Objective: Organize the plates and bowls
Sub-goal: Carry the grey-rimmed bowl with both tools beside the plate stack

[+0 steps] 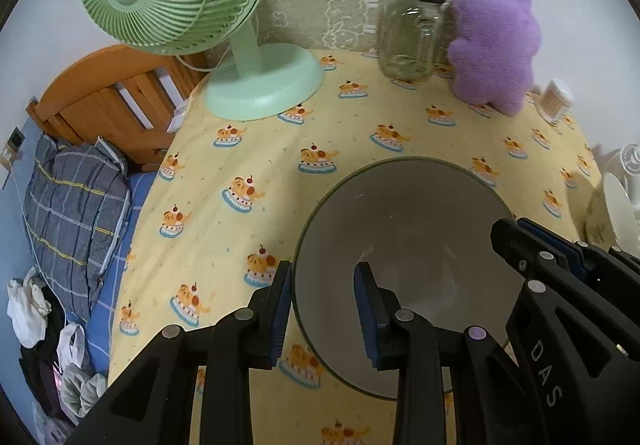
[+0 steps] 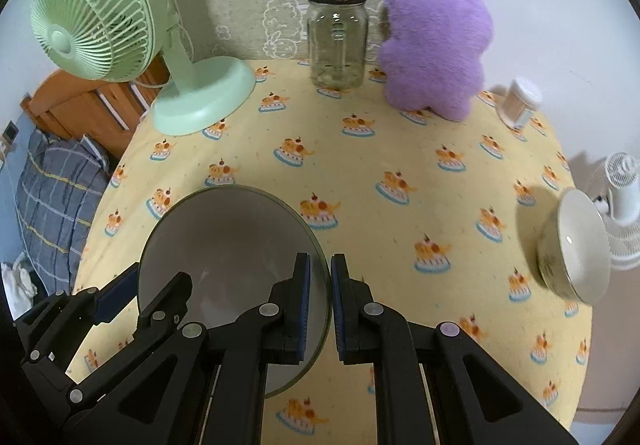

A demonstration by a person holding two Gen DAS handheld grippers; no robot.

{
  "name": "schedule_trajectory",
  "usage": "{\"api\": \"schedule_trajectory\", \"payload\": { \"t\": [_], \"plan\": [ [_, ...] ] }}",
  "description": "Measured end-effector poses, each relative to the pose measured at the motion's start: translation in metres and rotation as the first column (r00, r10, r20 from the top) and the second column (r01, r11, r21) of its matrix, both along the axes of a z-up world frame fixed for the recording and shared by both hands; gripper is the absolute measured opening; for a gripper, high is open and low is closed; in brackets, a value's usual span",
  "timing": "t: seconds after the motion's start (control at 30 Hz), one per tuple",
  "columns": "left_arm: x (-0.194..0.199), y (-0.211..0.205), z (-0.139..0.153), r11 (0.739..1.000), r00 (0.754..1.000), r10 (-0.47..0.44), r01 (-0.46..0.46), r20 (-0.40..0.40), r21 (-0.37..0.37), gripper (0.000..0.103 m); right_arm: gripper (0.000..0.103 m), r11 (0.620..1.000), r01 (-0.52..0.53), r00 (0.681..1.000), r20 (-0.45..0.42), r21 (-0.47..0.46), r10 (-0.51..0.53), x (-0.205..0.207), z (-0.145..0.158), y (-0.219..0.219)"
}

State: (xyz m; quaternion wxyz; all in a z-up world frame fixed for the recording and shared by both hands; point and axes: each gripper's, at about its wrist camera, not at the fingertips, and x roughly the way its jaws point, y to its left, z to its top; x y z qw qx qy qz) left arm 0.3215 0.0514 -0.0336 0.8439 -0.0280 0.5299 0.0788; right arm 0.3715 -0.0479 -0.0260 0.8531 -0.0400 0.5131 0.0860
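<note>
Above tablecloth (image 2: pixel 400 149), both grippers apparently clamp bowl (image 1: pixel 404 229).

- A wide grey bowl (image 1: pixel 404 245) with a thin dark rim is sitting tilted above the table (image 1: pixel 280 173), its empty inside facing me.
- A cream bowl (image 2: pixel 576 245) is lying tipped near the table's right edge.

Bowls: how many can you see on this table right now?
2. The grey bowl is near the front, held at its rim by both grippers. The white bowl is at the far right edge. Others may lie outside both views.
</note>
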Motion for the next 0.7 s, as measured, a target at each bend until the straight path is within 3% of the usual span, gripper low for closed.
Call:
{"api": "schedule_trajectory", "payload": {
  "t": [0.7],
  "plan": [
    [-0.092, -0.006, 0.073, 0.994, 0.989, -0.110, 0.111, 0.103, -0.008, 0.030, 0.014, 0.992, 0.129, 0.987, 0.096, 0.008, -0.129, -0.116, 0.078, -0.011]
  ]
}}
